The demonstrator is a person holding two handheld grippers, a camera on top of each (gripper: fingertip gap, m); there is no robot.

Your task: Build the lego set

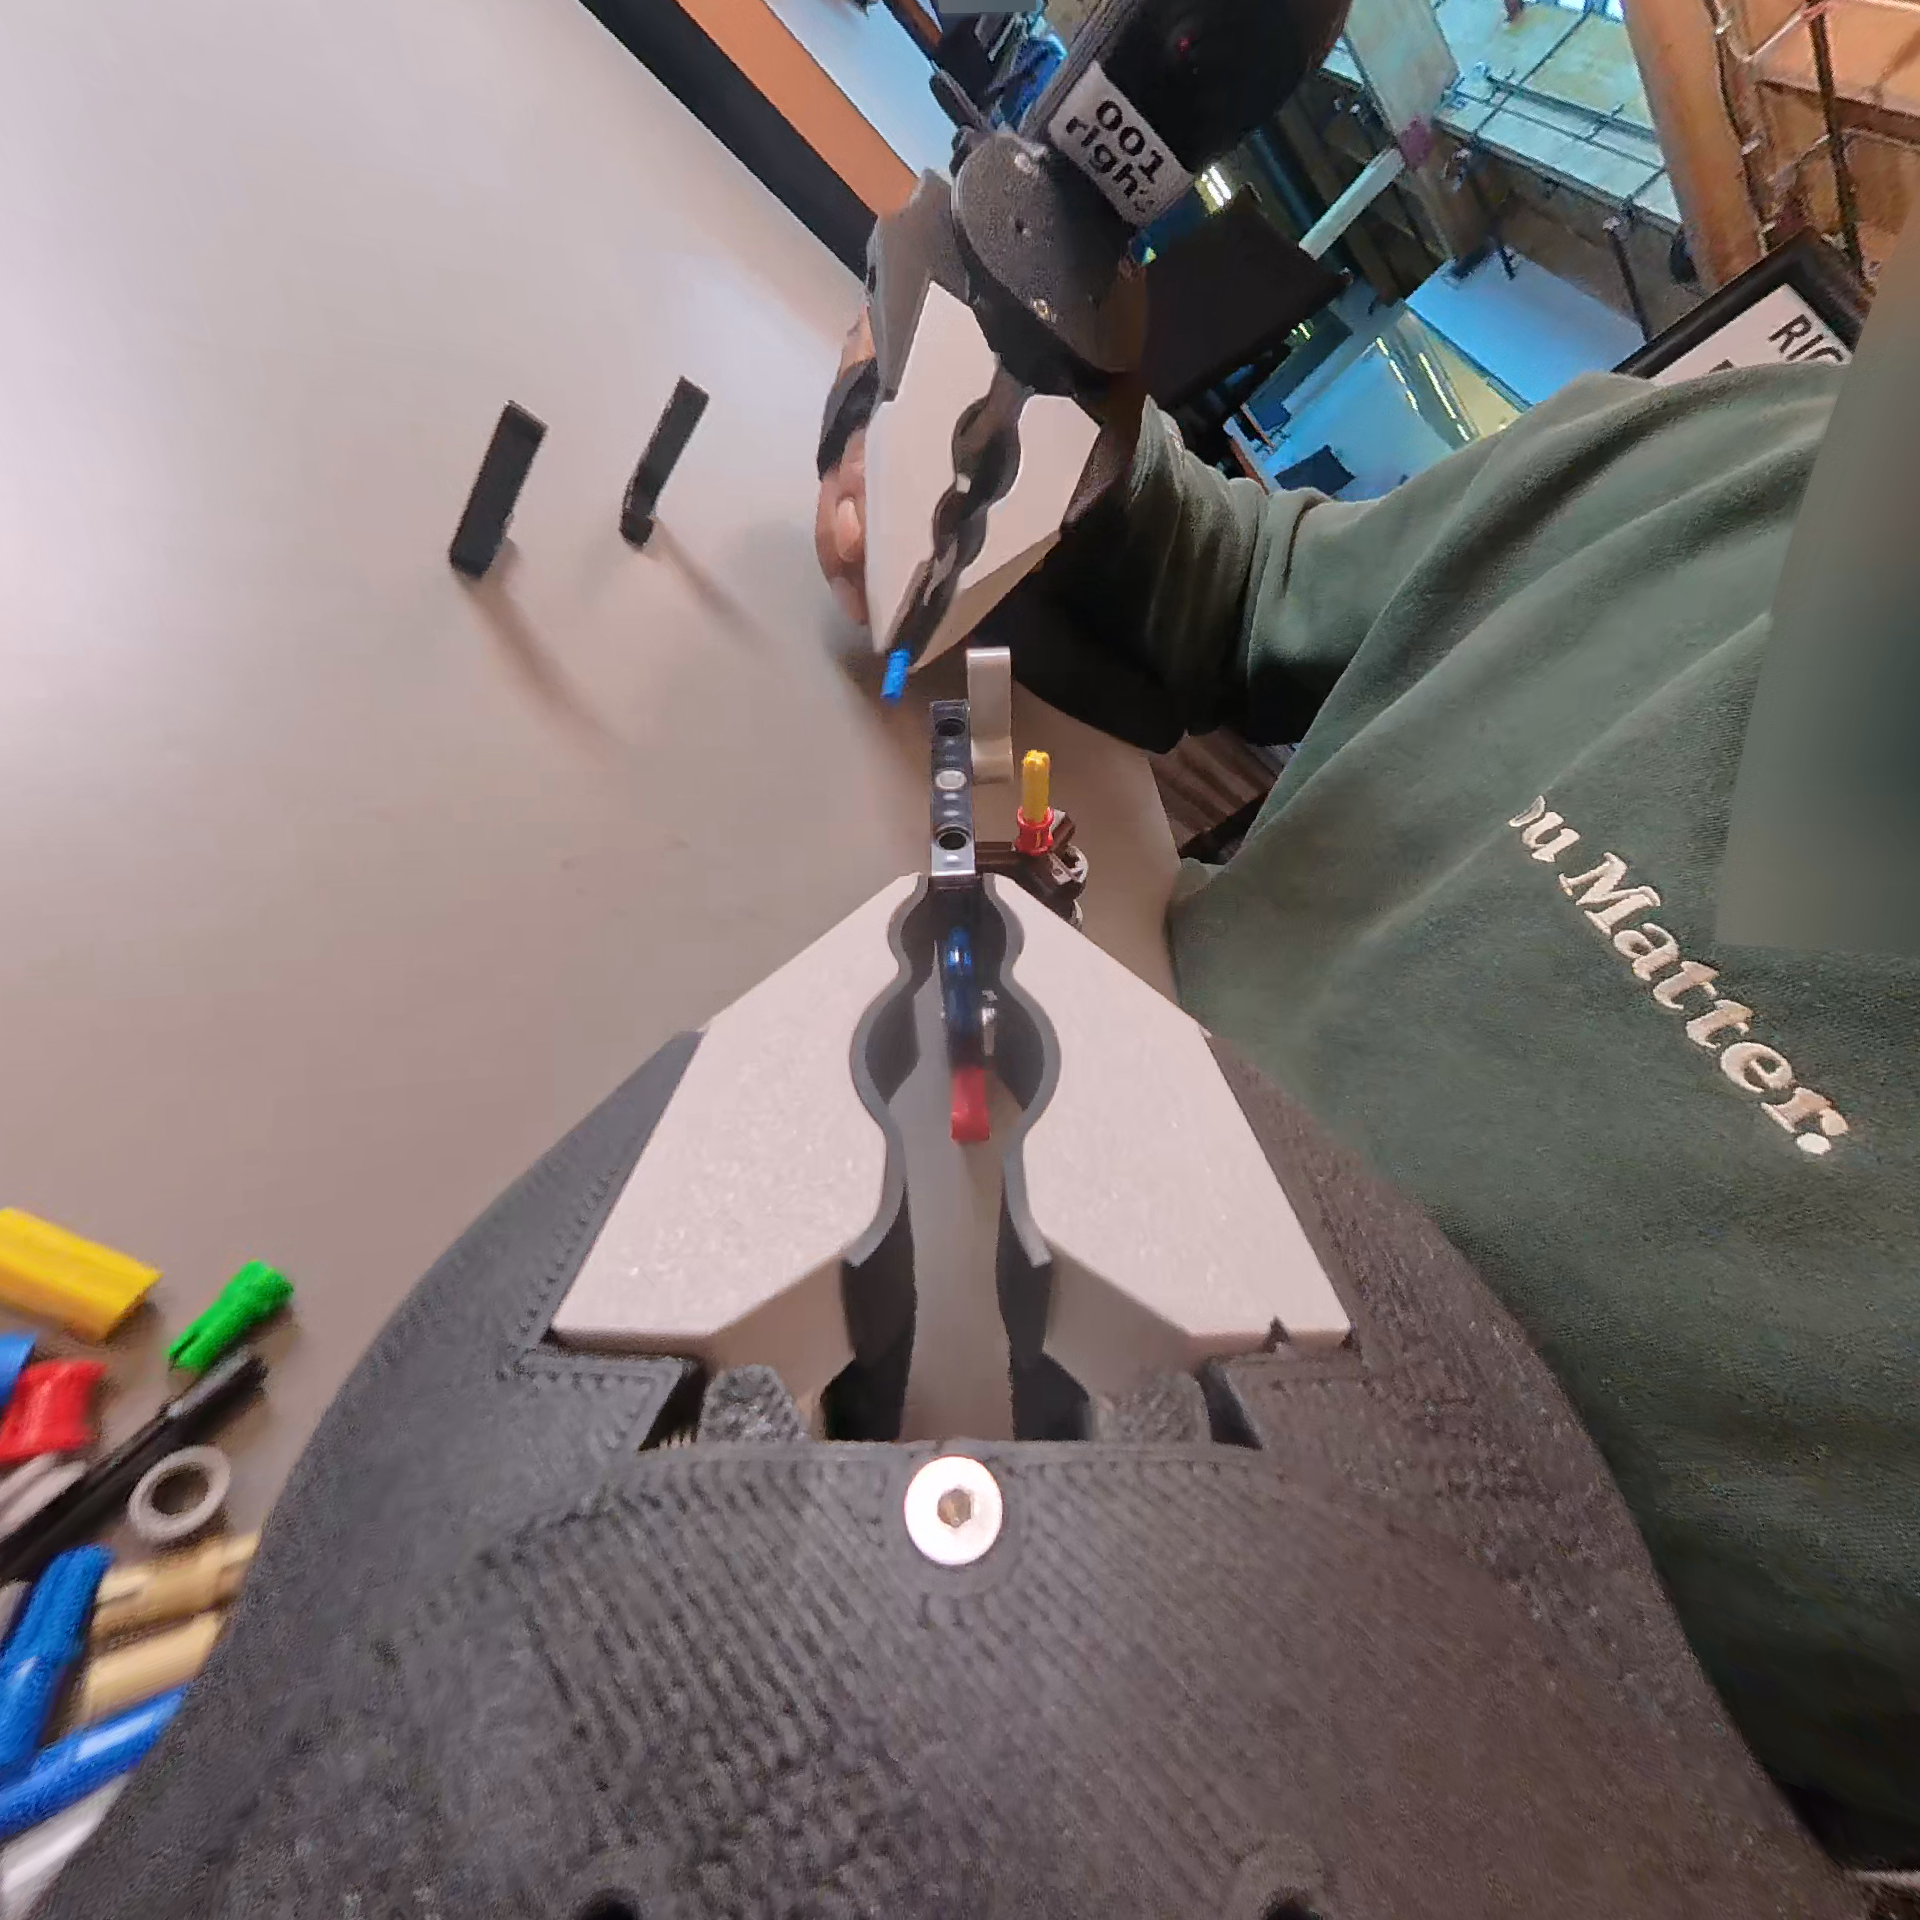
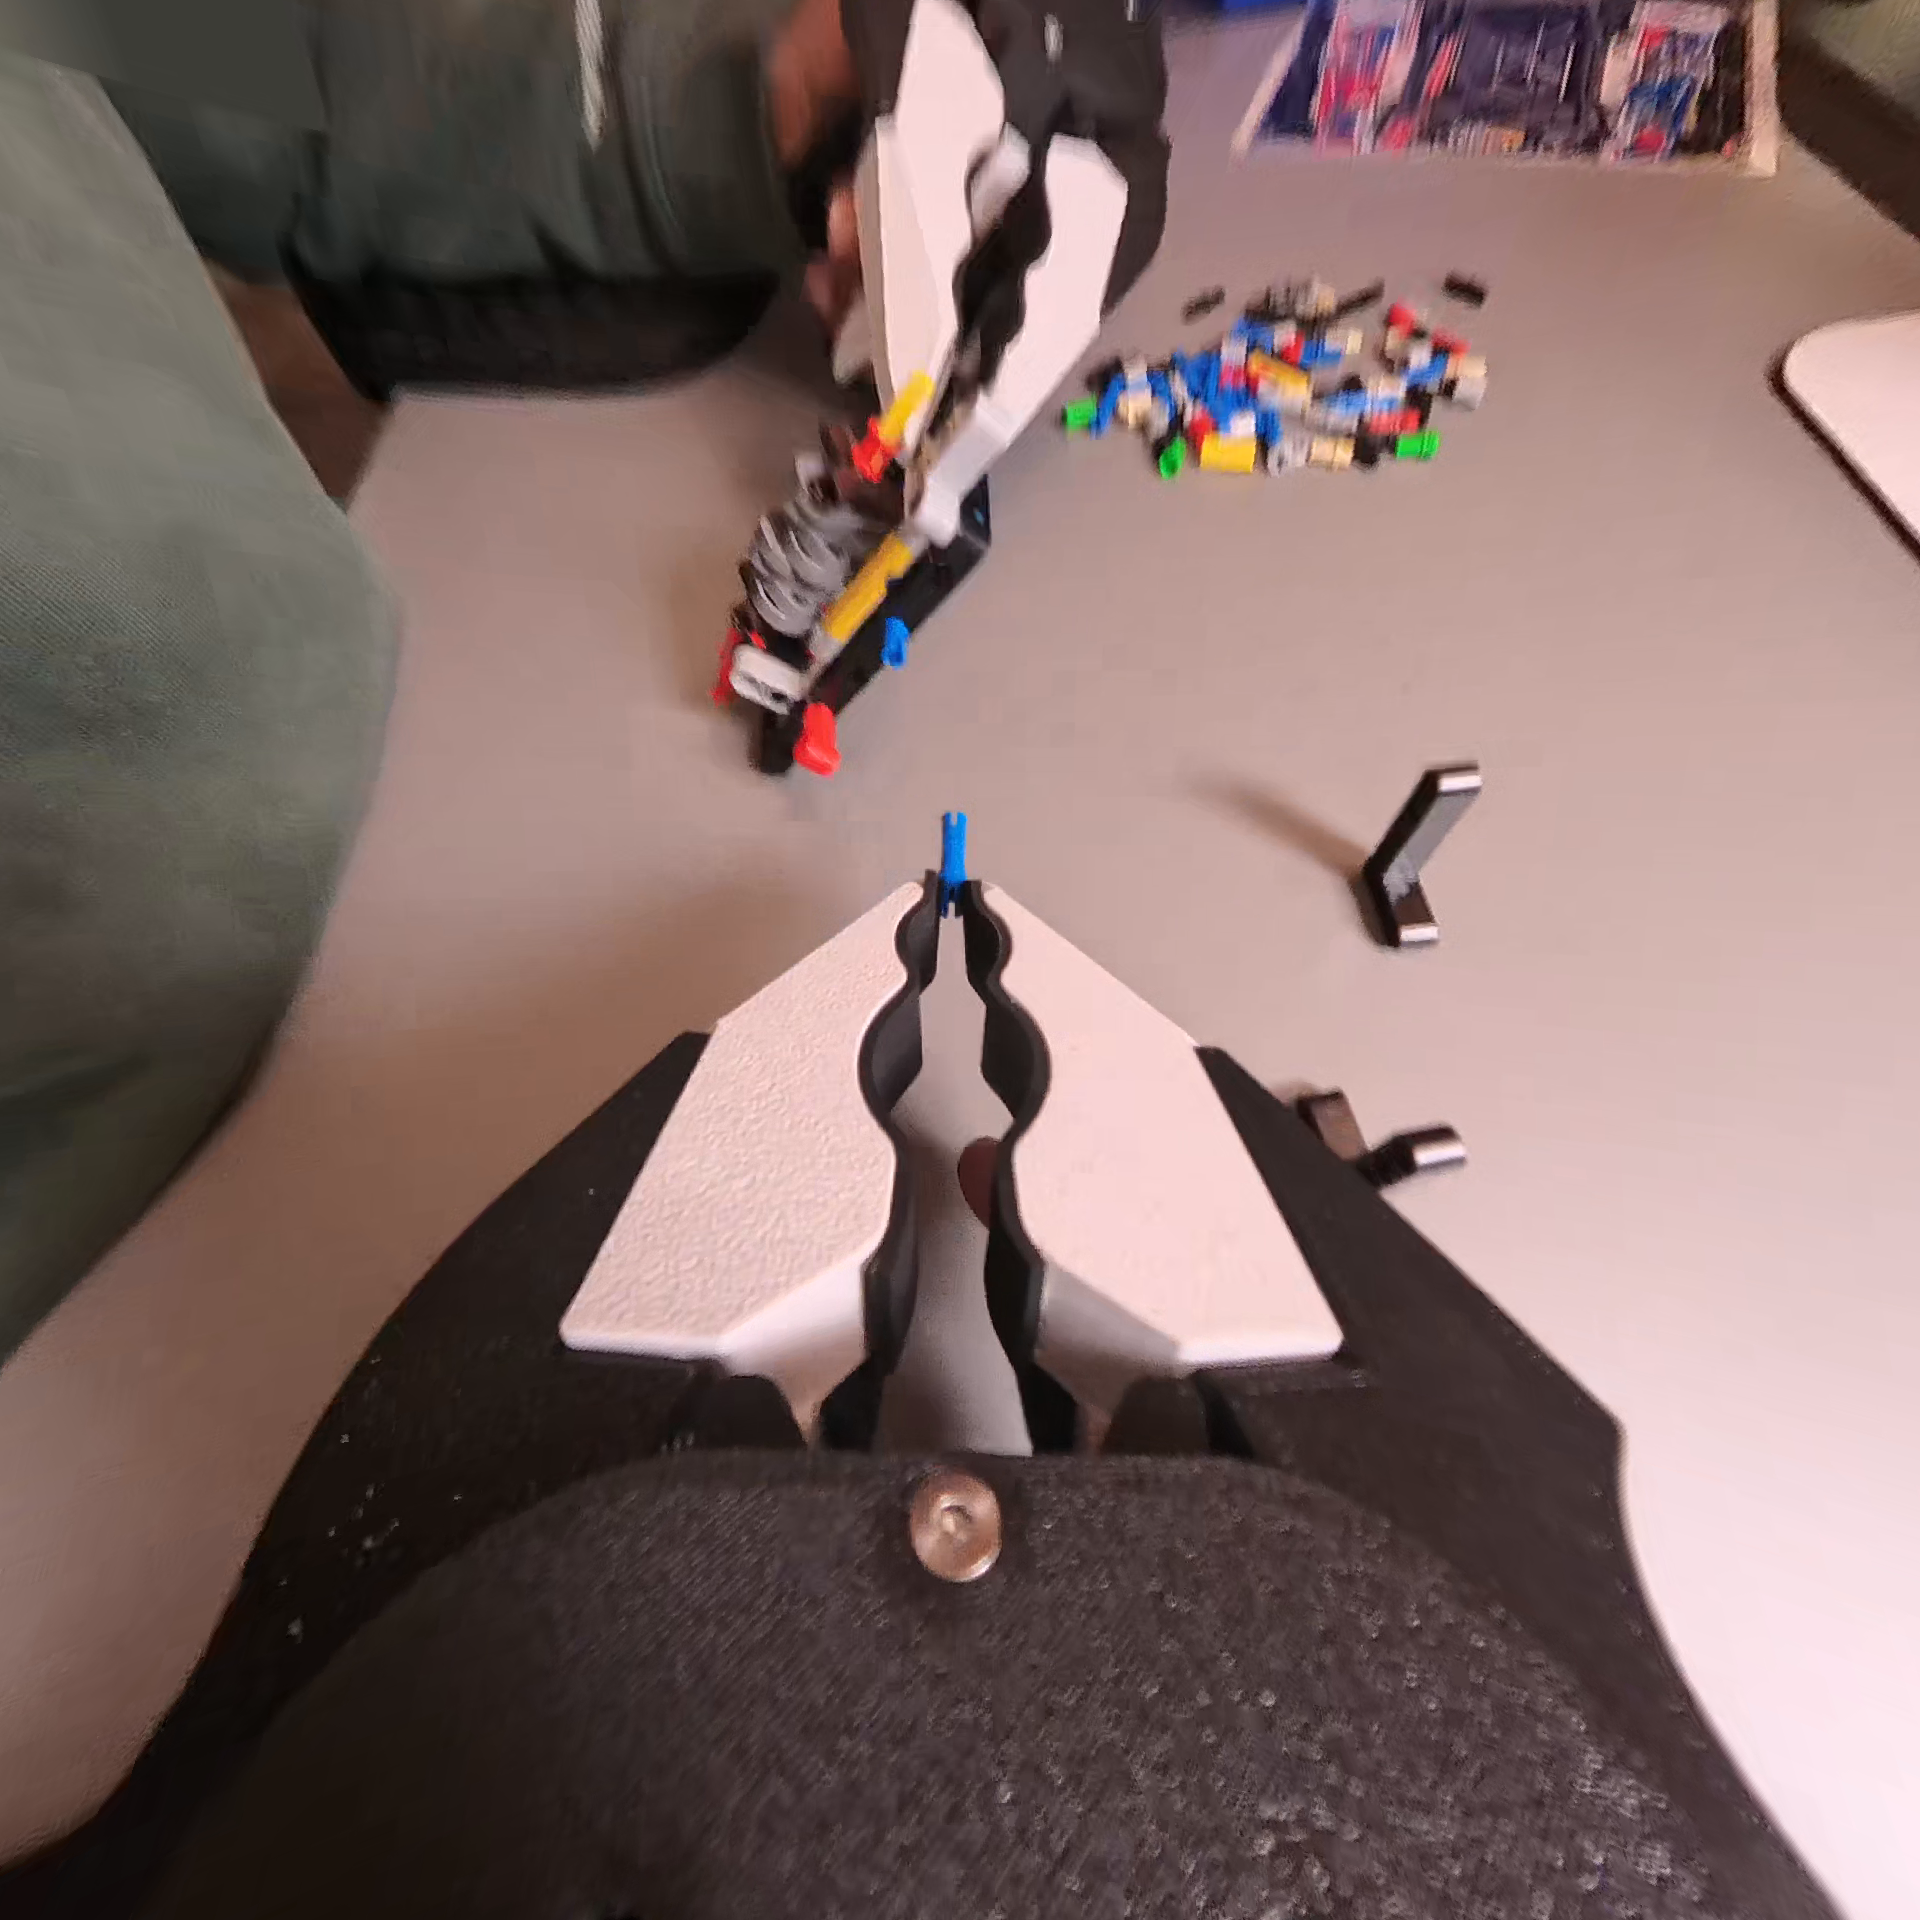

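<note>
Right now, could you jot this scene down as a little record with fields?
left gripper: shut on the partly built lego model of black, yellow, red and grey pieces
right gripper: shut on a small blue plastic pin
loose parts: multicoloured brick pile on the pale grey table
progress: pin apart from model

2 grippers: left gripper [image 1: 954, 883], right gripper [image 2: 951, 888]. 1 blue pin [image 2: 952, 857]. 1 partly built lego assembly [image 2: 831, 613]. 1 heap of loose lego pieces [image 2: 1283, 390], too many and too blurred for counting. 2 black L-shaped brackets [image 2: 1413, 862] on 1 table [image 2: 1143, 675]. 1 printed sheet [image 2: 1507, 78] at far edge.
</note>
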